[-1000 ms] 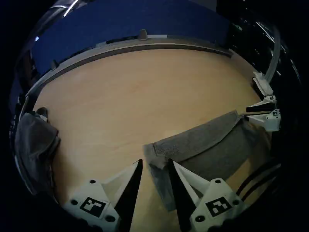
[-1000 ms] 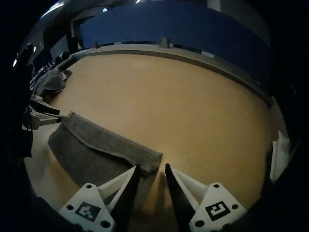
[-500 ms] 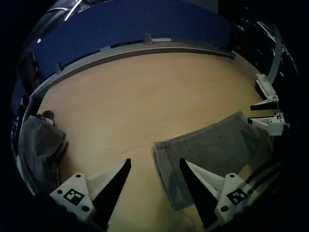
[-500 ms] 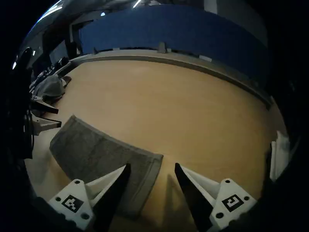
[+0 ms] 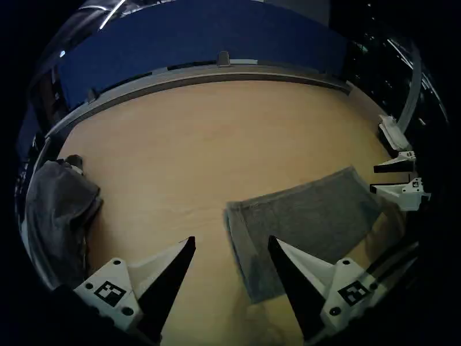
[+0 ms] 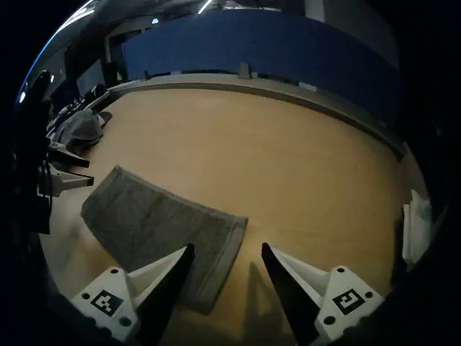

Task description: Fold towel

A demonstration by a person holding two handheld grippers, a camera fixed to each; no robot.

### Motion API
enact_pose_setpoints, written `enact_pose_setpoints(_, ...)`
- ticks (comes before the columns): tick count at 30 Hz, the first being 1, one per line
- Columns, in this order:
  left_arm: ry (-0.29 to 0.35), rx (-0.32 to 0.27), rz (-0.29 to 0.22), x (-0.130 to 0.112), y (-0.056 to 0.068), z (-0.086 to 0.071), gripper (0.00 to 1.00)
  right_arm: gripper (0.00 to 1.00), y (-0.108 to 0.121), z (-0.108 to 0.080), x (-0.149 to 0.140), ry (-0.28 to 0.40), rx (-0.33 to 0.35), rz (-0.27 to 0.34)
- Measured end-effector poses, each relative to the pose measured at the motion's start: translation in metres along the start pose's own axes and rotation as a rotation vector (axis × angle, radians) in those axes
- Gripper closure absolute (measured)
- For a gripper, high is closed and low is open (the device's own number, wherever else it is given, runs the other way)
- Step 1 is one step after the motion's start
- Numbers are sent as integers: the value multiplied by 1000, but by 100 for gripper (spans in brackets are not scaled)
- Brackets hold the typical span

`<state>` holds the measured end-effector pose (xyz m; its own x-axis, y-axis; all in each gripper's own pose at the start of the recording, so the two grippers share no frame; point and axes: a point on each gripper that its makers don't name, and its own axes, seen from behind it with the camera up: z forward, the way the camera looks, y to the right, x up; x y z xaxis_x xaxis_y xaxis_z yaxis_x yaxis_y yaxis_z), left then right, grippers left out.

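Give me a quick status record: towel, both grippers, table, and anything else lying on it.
towel: grey, folded, lying flat on the table, held by neither gripper
left gripper: open, holding nothing
right gripper: open, holding nothing
table: light wood, blue partition behind it
other: crumpled grey cloth at the table's edge

A: What frames the scene?

B: A pale wooden tabletop runs back to a grey rail along its far edge, with a small grey bracket standing on that rail.

A: And beyond?

B: A blue partition rises just behind the rail, across the table's width. The room past it is dim. A strip light glows overhead, and dark furniture stands at one end, too dim to make out.
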<state>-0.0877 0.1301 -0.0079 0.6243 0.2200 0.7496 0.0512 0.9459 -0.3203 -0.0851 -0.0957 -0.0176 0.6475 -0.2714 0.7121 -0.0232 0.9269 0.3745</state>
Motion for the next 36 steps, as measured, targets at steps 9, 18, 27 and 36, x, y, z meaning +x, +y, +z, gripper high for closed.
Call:
enact_pose_setpoints(9, -16, -11, -27, -27, 8, -20, 6, 9, -12, -14, -29, -26, 18, 6)
enact_pose_setpoints(18, -40, -20, -54, -53, 17, -36, 6, 12, -25, -24, -52, -50, 41, 1)
enact_pose_setpoints(27, -45, -23, -61, -60, 21, -38, 6, 24, -26, -24, -60, -70, 39, -9)
enact_pose_setpoints(36, -40, -28, -64, -58, 24, -40, 6, 62, -28, -22, -68, -88, 63, 2)
